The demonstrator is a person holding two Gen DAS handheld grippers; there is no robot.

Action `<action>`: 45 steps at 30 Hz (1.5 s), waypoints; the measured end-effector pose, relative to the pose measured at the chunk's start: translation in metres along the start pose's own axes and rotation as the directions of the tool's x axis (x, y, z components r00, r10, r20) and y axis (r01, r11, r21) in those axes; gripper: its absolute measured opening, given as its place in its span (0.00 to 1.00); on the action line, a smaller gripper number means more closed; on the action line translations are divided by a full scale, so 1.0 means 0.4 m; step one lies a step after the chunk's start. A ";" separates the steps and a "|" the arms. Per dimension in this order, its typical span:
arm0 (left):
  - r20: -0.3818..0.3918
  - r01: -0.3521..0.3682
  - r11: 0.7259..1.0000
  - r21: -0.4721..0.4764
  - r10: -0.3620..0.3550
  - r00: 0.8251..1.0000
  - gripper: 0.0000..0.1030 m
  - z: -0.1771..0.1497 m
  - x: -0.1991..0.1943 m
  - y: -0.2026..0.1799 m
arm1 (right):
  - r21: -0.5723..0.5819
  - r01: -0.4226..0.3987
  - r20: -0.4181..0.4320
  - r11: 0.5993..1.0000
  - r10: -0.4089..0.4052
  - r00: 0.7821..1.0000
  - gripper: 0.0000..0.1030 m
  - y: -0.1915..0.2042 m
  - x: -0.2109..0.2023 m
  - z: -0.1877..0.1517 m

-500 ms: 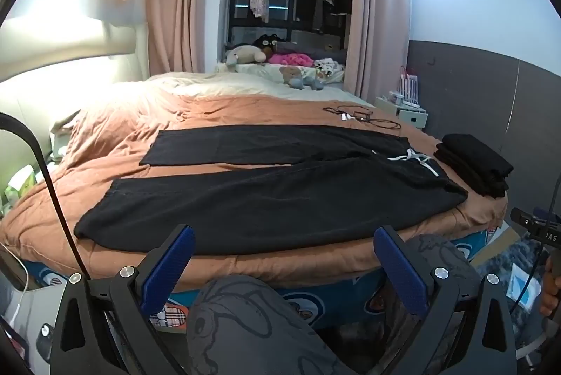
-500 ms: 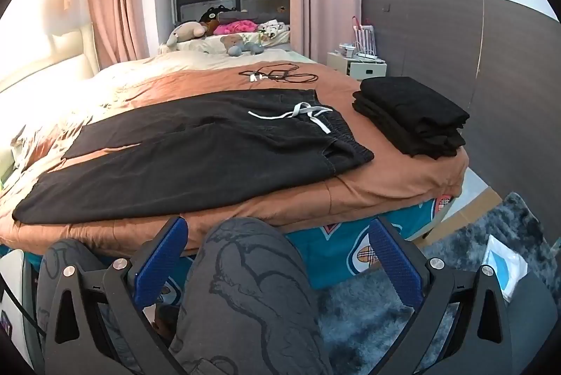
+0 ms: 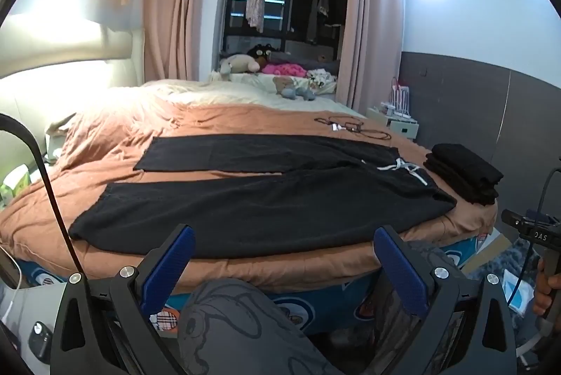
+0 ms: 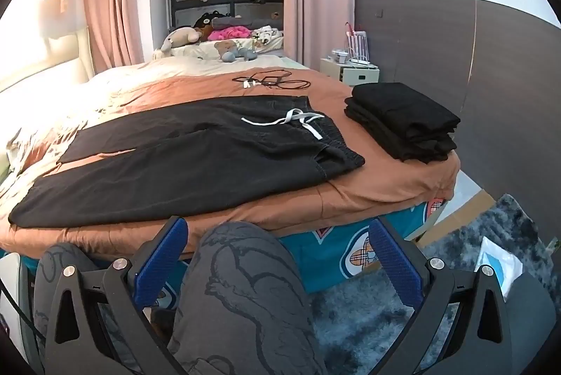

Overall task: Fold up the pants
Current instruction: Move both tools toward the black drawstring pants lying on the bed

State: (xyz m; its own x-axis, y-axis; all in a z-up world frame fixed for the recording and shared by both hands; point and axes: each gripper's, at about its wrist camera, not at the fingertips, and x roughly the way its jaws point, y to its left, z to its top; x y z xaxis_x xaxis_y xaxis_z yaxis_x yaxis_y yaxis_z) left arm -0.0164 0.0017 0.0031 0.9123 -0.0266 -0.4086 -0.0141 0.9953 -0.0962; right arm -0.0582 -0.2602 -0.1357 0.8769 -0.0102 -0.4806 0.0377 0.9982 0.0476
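Pants (image 4: 196, 161) flat across bed (image 4: 378, 185), folded stack (image 4: 403, 121) right, cables (image 4: 270, 81) behind

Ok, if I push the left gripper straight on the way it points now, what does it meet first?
Most likely the near leg of the black pants, spread flat on the bed's brown cover. The left gripper is wide open, holding nothing. A knee in grey printed fabric sits just below the line; depth is uncertain.

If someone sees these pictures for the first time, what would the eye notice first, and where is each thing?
First, the black pants spread flat across the brown blanket, legs apart, with a white drawstring at the waist on the right. Next, a stack of folded black clothes at the bed's right corner. At the bottom, each gripper's blue fingers stand wide apart over the person's grey-clad knee, holding nothing.
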 end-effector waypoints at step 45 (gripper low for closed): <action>-0.004 -0.032 0.999 0.000 0.032 0.999 1.00 -0.022 -0.051 0.010 | -0.021 -0.031 0.063 0.999 0.032 0.997 1.00 -0.006 -0.036 -0.026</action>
State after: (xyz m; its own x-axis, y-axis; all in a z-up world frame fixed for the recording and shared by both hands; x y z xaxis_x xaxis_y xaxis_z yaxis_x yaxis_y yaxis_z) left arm -0.0388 0.0054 0.0031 0.9099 0.0046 -0.4148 -0.0432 0.9956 -0.0836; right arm -0.0759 -0.2619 -0.1381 0.9063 0.0182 -0.4223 0.0004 0.9990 0.0441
